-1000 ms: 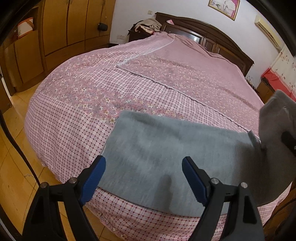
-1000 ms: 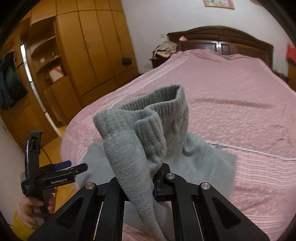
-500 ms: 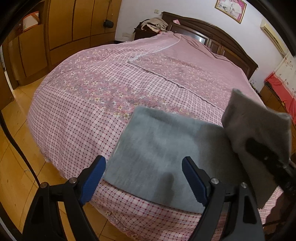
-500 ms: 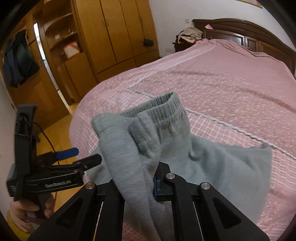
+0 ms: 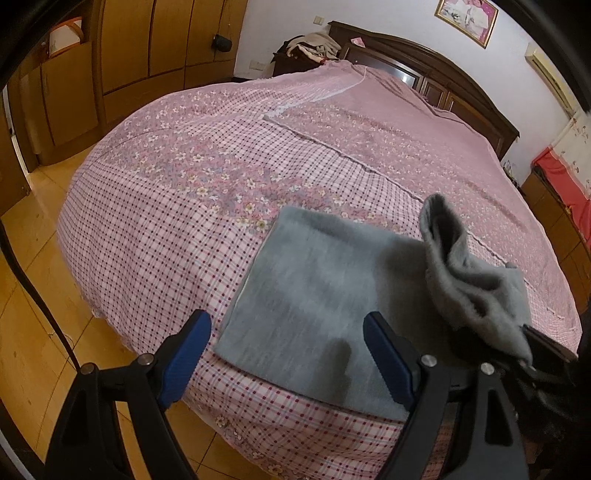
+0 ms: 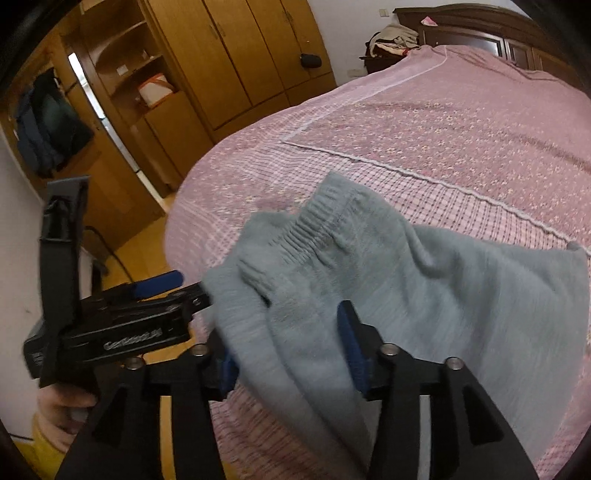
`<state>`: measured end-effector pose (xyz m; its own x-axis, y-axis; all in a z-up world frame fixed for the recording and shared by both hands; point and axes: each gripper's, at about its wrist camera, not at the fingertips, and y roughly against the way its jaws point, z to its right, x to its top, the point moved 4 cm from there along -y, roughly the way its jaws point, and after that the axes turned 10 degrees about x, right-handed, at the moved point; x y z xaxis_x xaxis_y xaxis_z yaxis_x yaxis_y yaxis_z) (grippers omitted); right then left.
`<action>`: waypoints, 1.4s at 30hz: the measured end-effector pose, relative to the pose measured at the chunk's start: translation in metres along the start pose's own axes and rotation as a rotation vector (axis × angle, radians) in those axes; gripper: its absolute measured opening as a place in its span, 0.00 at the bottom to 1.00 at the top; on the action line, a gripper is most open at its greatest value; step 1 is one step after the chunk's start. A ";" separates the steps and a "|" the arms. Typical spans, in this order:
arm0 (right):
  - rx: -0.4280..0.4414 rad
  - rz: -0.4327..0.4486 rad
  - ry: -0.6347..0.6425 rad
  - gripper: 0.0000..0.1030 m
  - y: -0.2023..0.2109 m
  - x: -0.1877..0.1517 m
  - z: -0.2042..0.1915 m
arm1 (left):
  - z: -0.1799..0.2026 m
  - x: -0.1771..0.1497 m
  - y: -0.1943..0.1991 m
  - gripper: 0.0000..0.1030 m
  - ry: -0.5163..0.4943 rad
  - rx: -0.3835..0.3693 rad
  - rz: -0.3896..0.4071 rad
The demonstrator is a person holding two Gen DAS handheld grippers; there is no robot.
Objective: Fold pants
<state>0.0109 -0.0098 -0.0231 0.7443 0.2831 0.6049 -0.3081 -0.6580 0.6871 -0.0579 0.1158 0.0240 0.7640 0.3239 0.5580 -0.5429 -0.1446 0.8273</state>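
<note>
Over the bed's (image 5: 177, 206) near edge, my right hand-held gripper (image 6: 291, 350) has just been opening, pants (image 6: 424, 295) draped loose between its jaws; my left hand-held gripper (image 5: 286, 360) hovers wide open, empty.

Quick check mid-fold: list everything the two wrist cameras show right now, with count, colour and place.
grey fleece pants: one, grey, on the near end of the bed, elastic-waist end bunched between the right gripper's parted jaws
pink floral-and-check bedspread: one, pink, covering the bed
dark wooden headboard: one, dark brown, far end of the bed
wooden wardrobe: one, honey brown, along the wall beside the bed
pile of clothes: one, beige and dark, beside the headboard
framed picture: one, gold frame, on the wall above the headboard
left gripper: one, black with blue pads, open, nothing gripped
right gripper: one, black with blue pads, jaws just opened around the waistband
hand: one, holding the left gripper's handle
</note>
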 end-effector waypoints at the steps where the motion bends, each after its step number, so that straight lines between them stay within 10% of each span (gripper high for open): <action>1: 0.008 -0.005 0.003 0.49 0.002 -0.002 -0.001 | 0.000 0.000 0.001 0.85 0.000 0.001 0.001; 14: 0.077 0.058 -0.095 0.49 0.055 -0.019 0.012 | 0.011 0.005 0.022 0.85 -0.025 -0.031 0.021; 27: -0.058 0.021 -0.113 0.49 0.070 -0.048 0.043 | 0.048 0.000 0.053 0.84 -0.077 -0.150 0.034; 32: -0.037 0.017 -0.135 0.49 0.071 -0.058 0.049 | 0.068 -0.003 0.052 0.53 -0.103 -0.185 0.019; 42: 0.022 -0.023 -0.137 0.43 0.059 -0.071 0.049 | 0.074 -0.014 0.021 0.51 -0.041 -0.174 -0.069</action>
<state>-0.0313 -0.1030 -0.0457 0.8253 0.2011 0.5277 -0.2782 -0.6684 0.6898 -0.0537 0.0387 0.0382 0.8134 0.2888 0.5050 -0.5377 0.0420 0.8421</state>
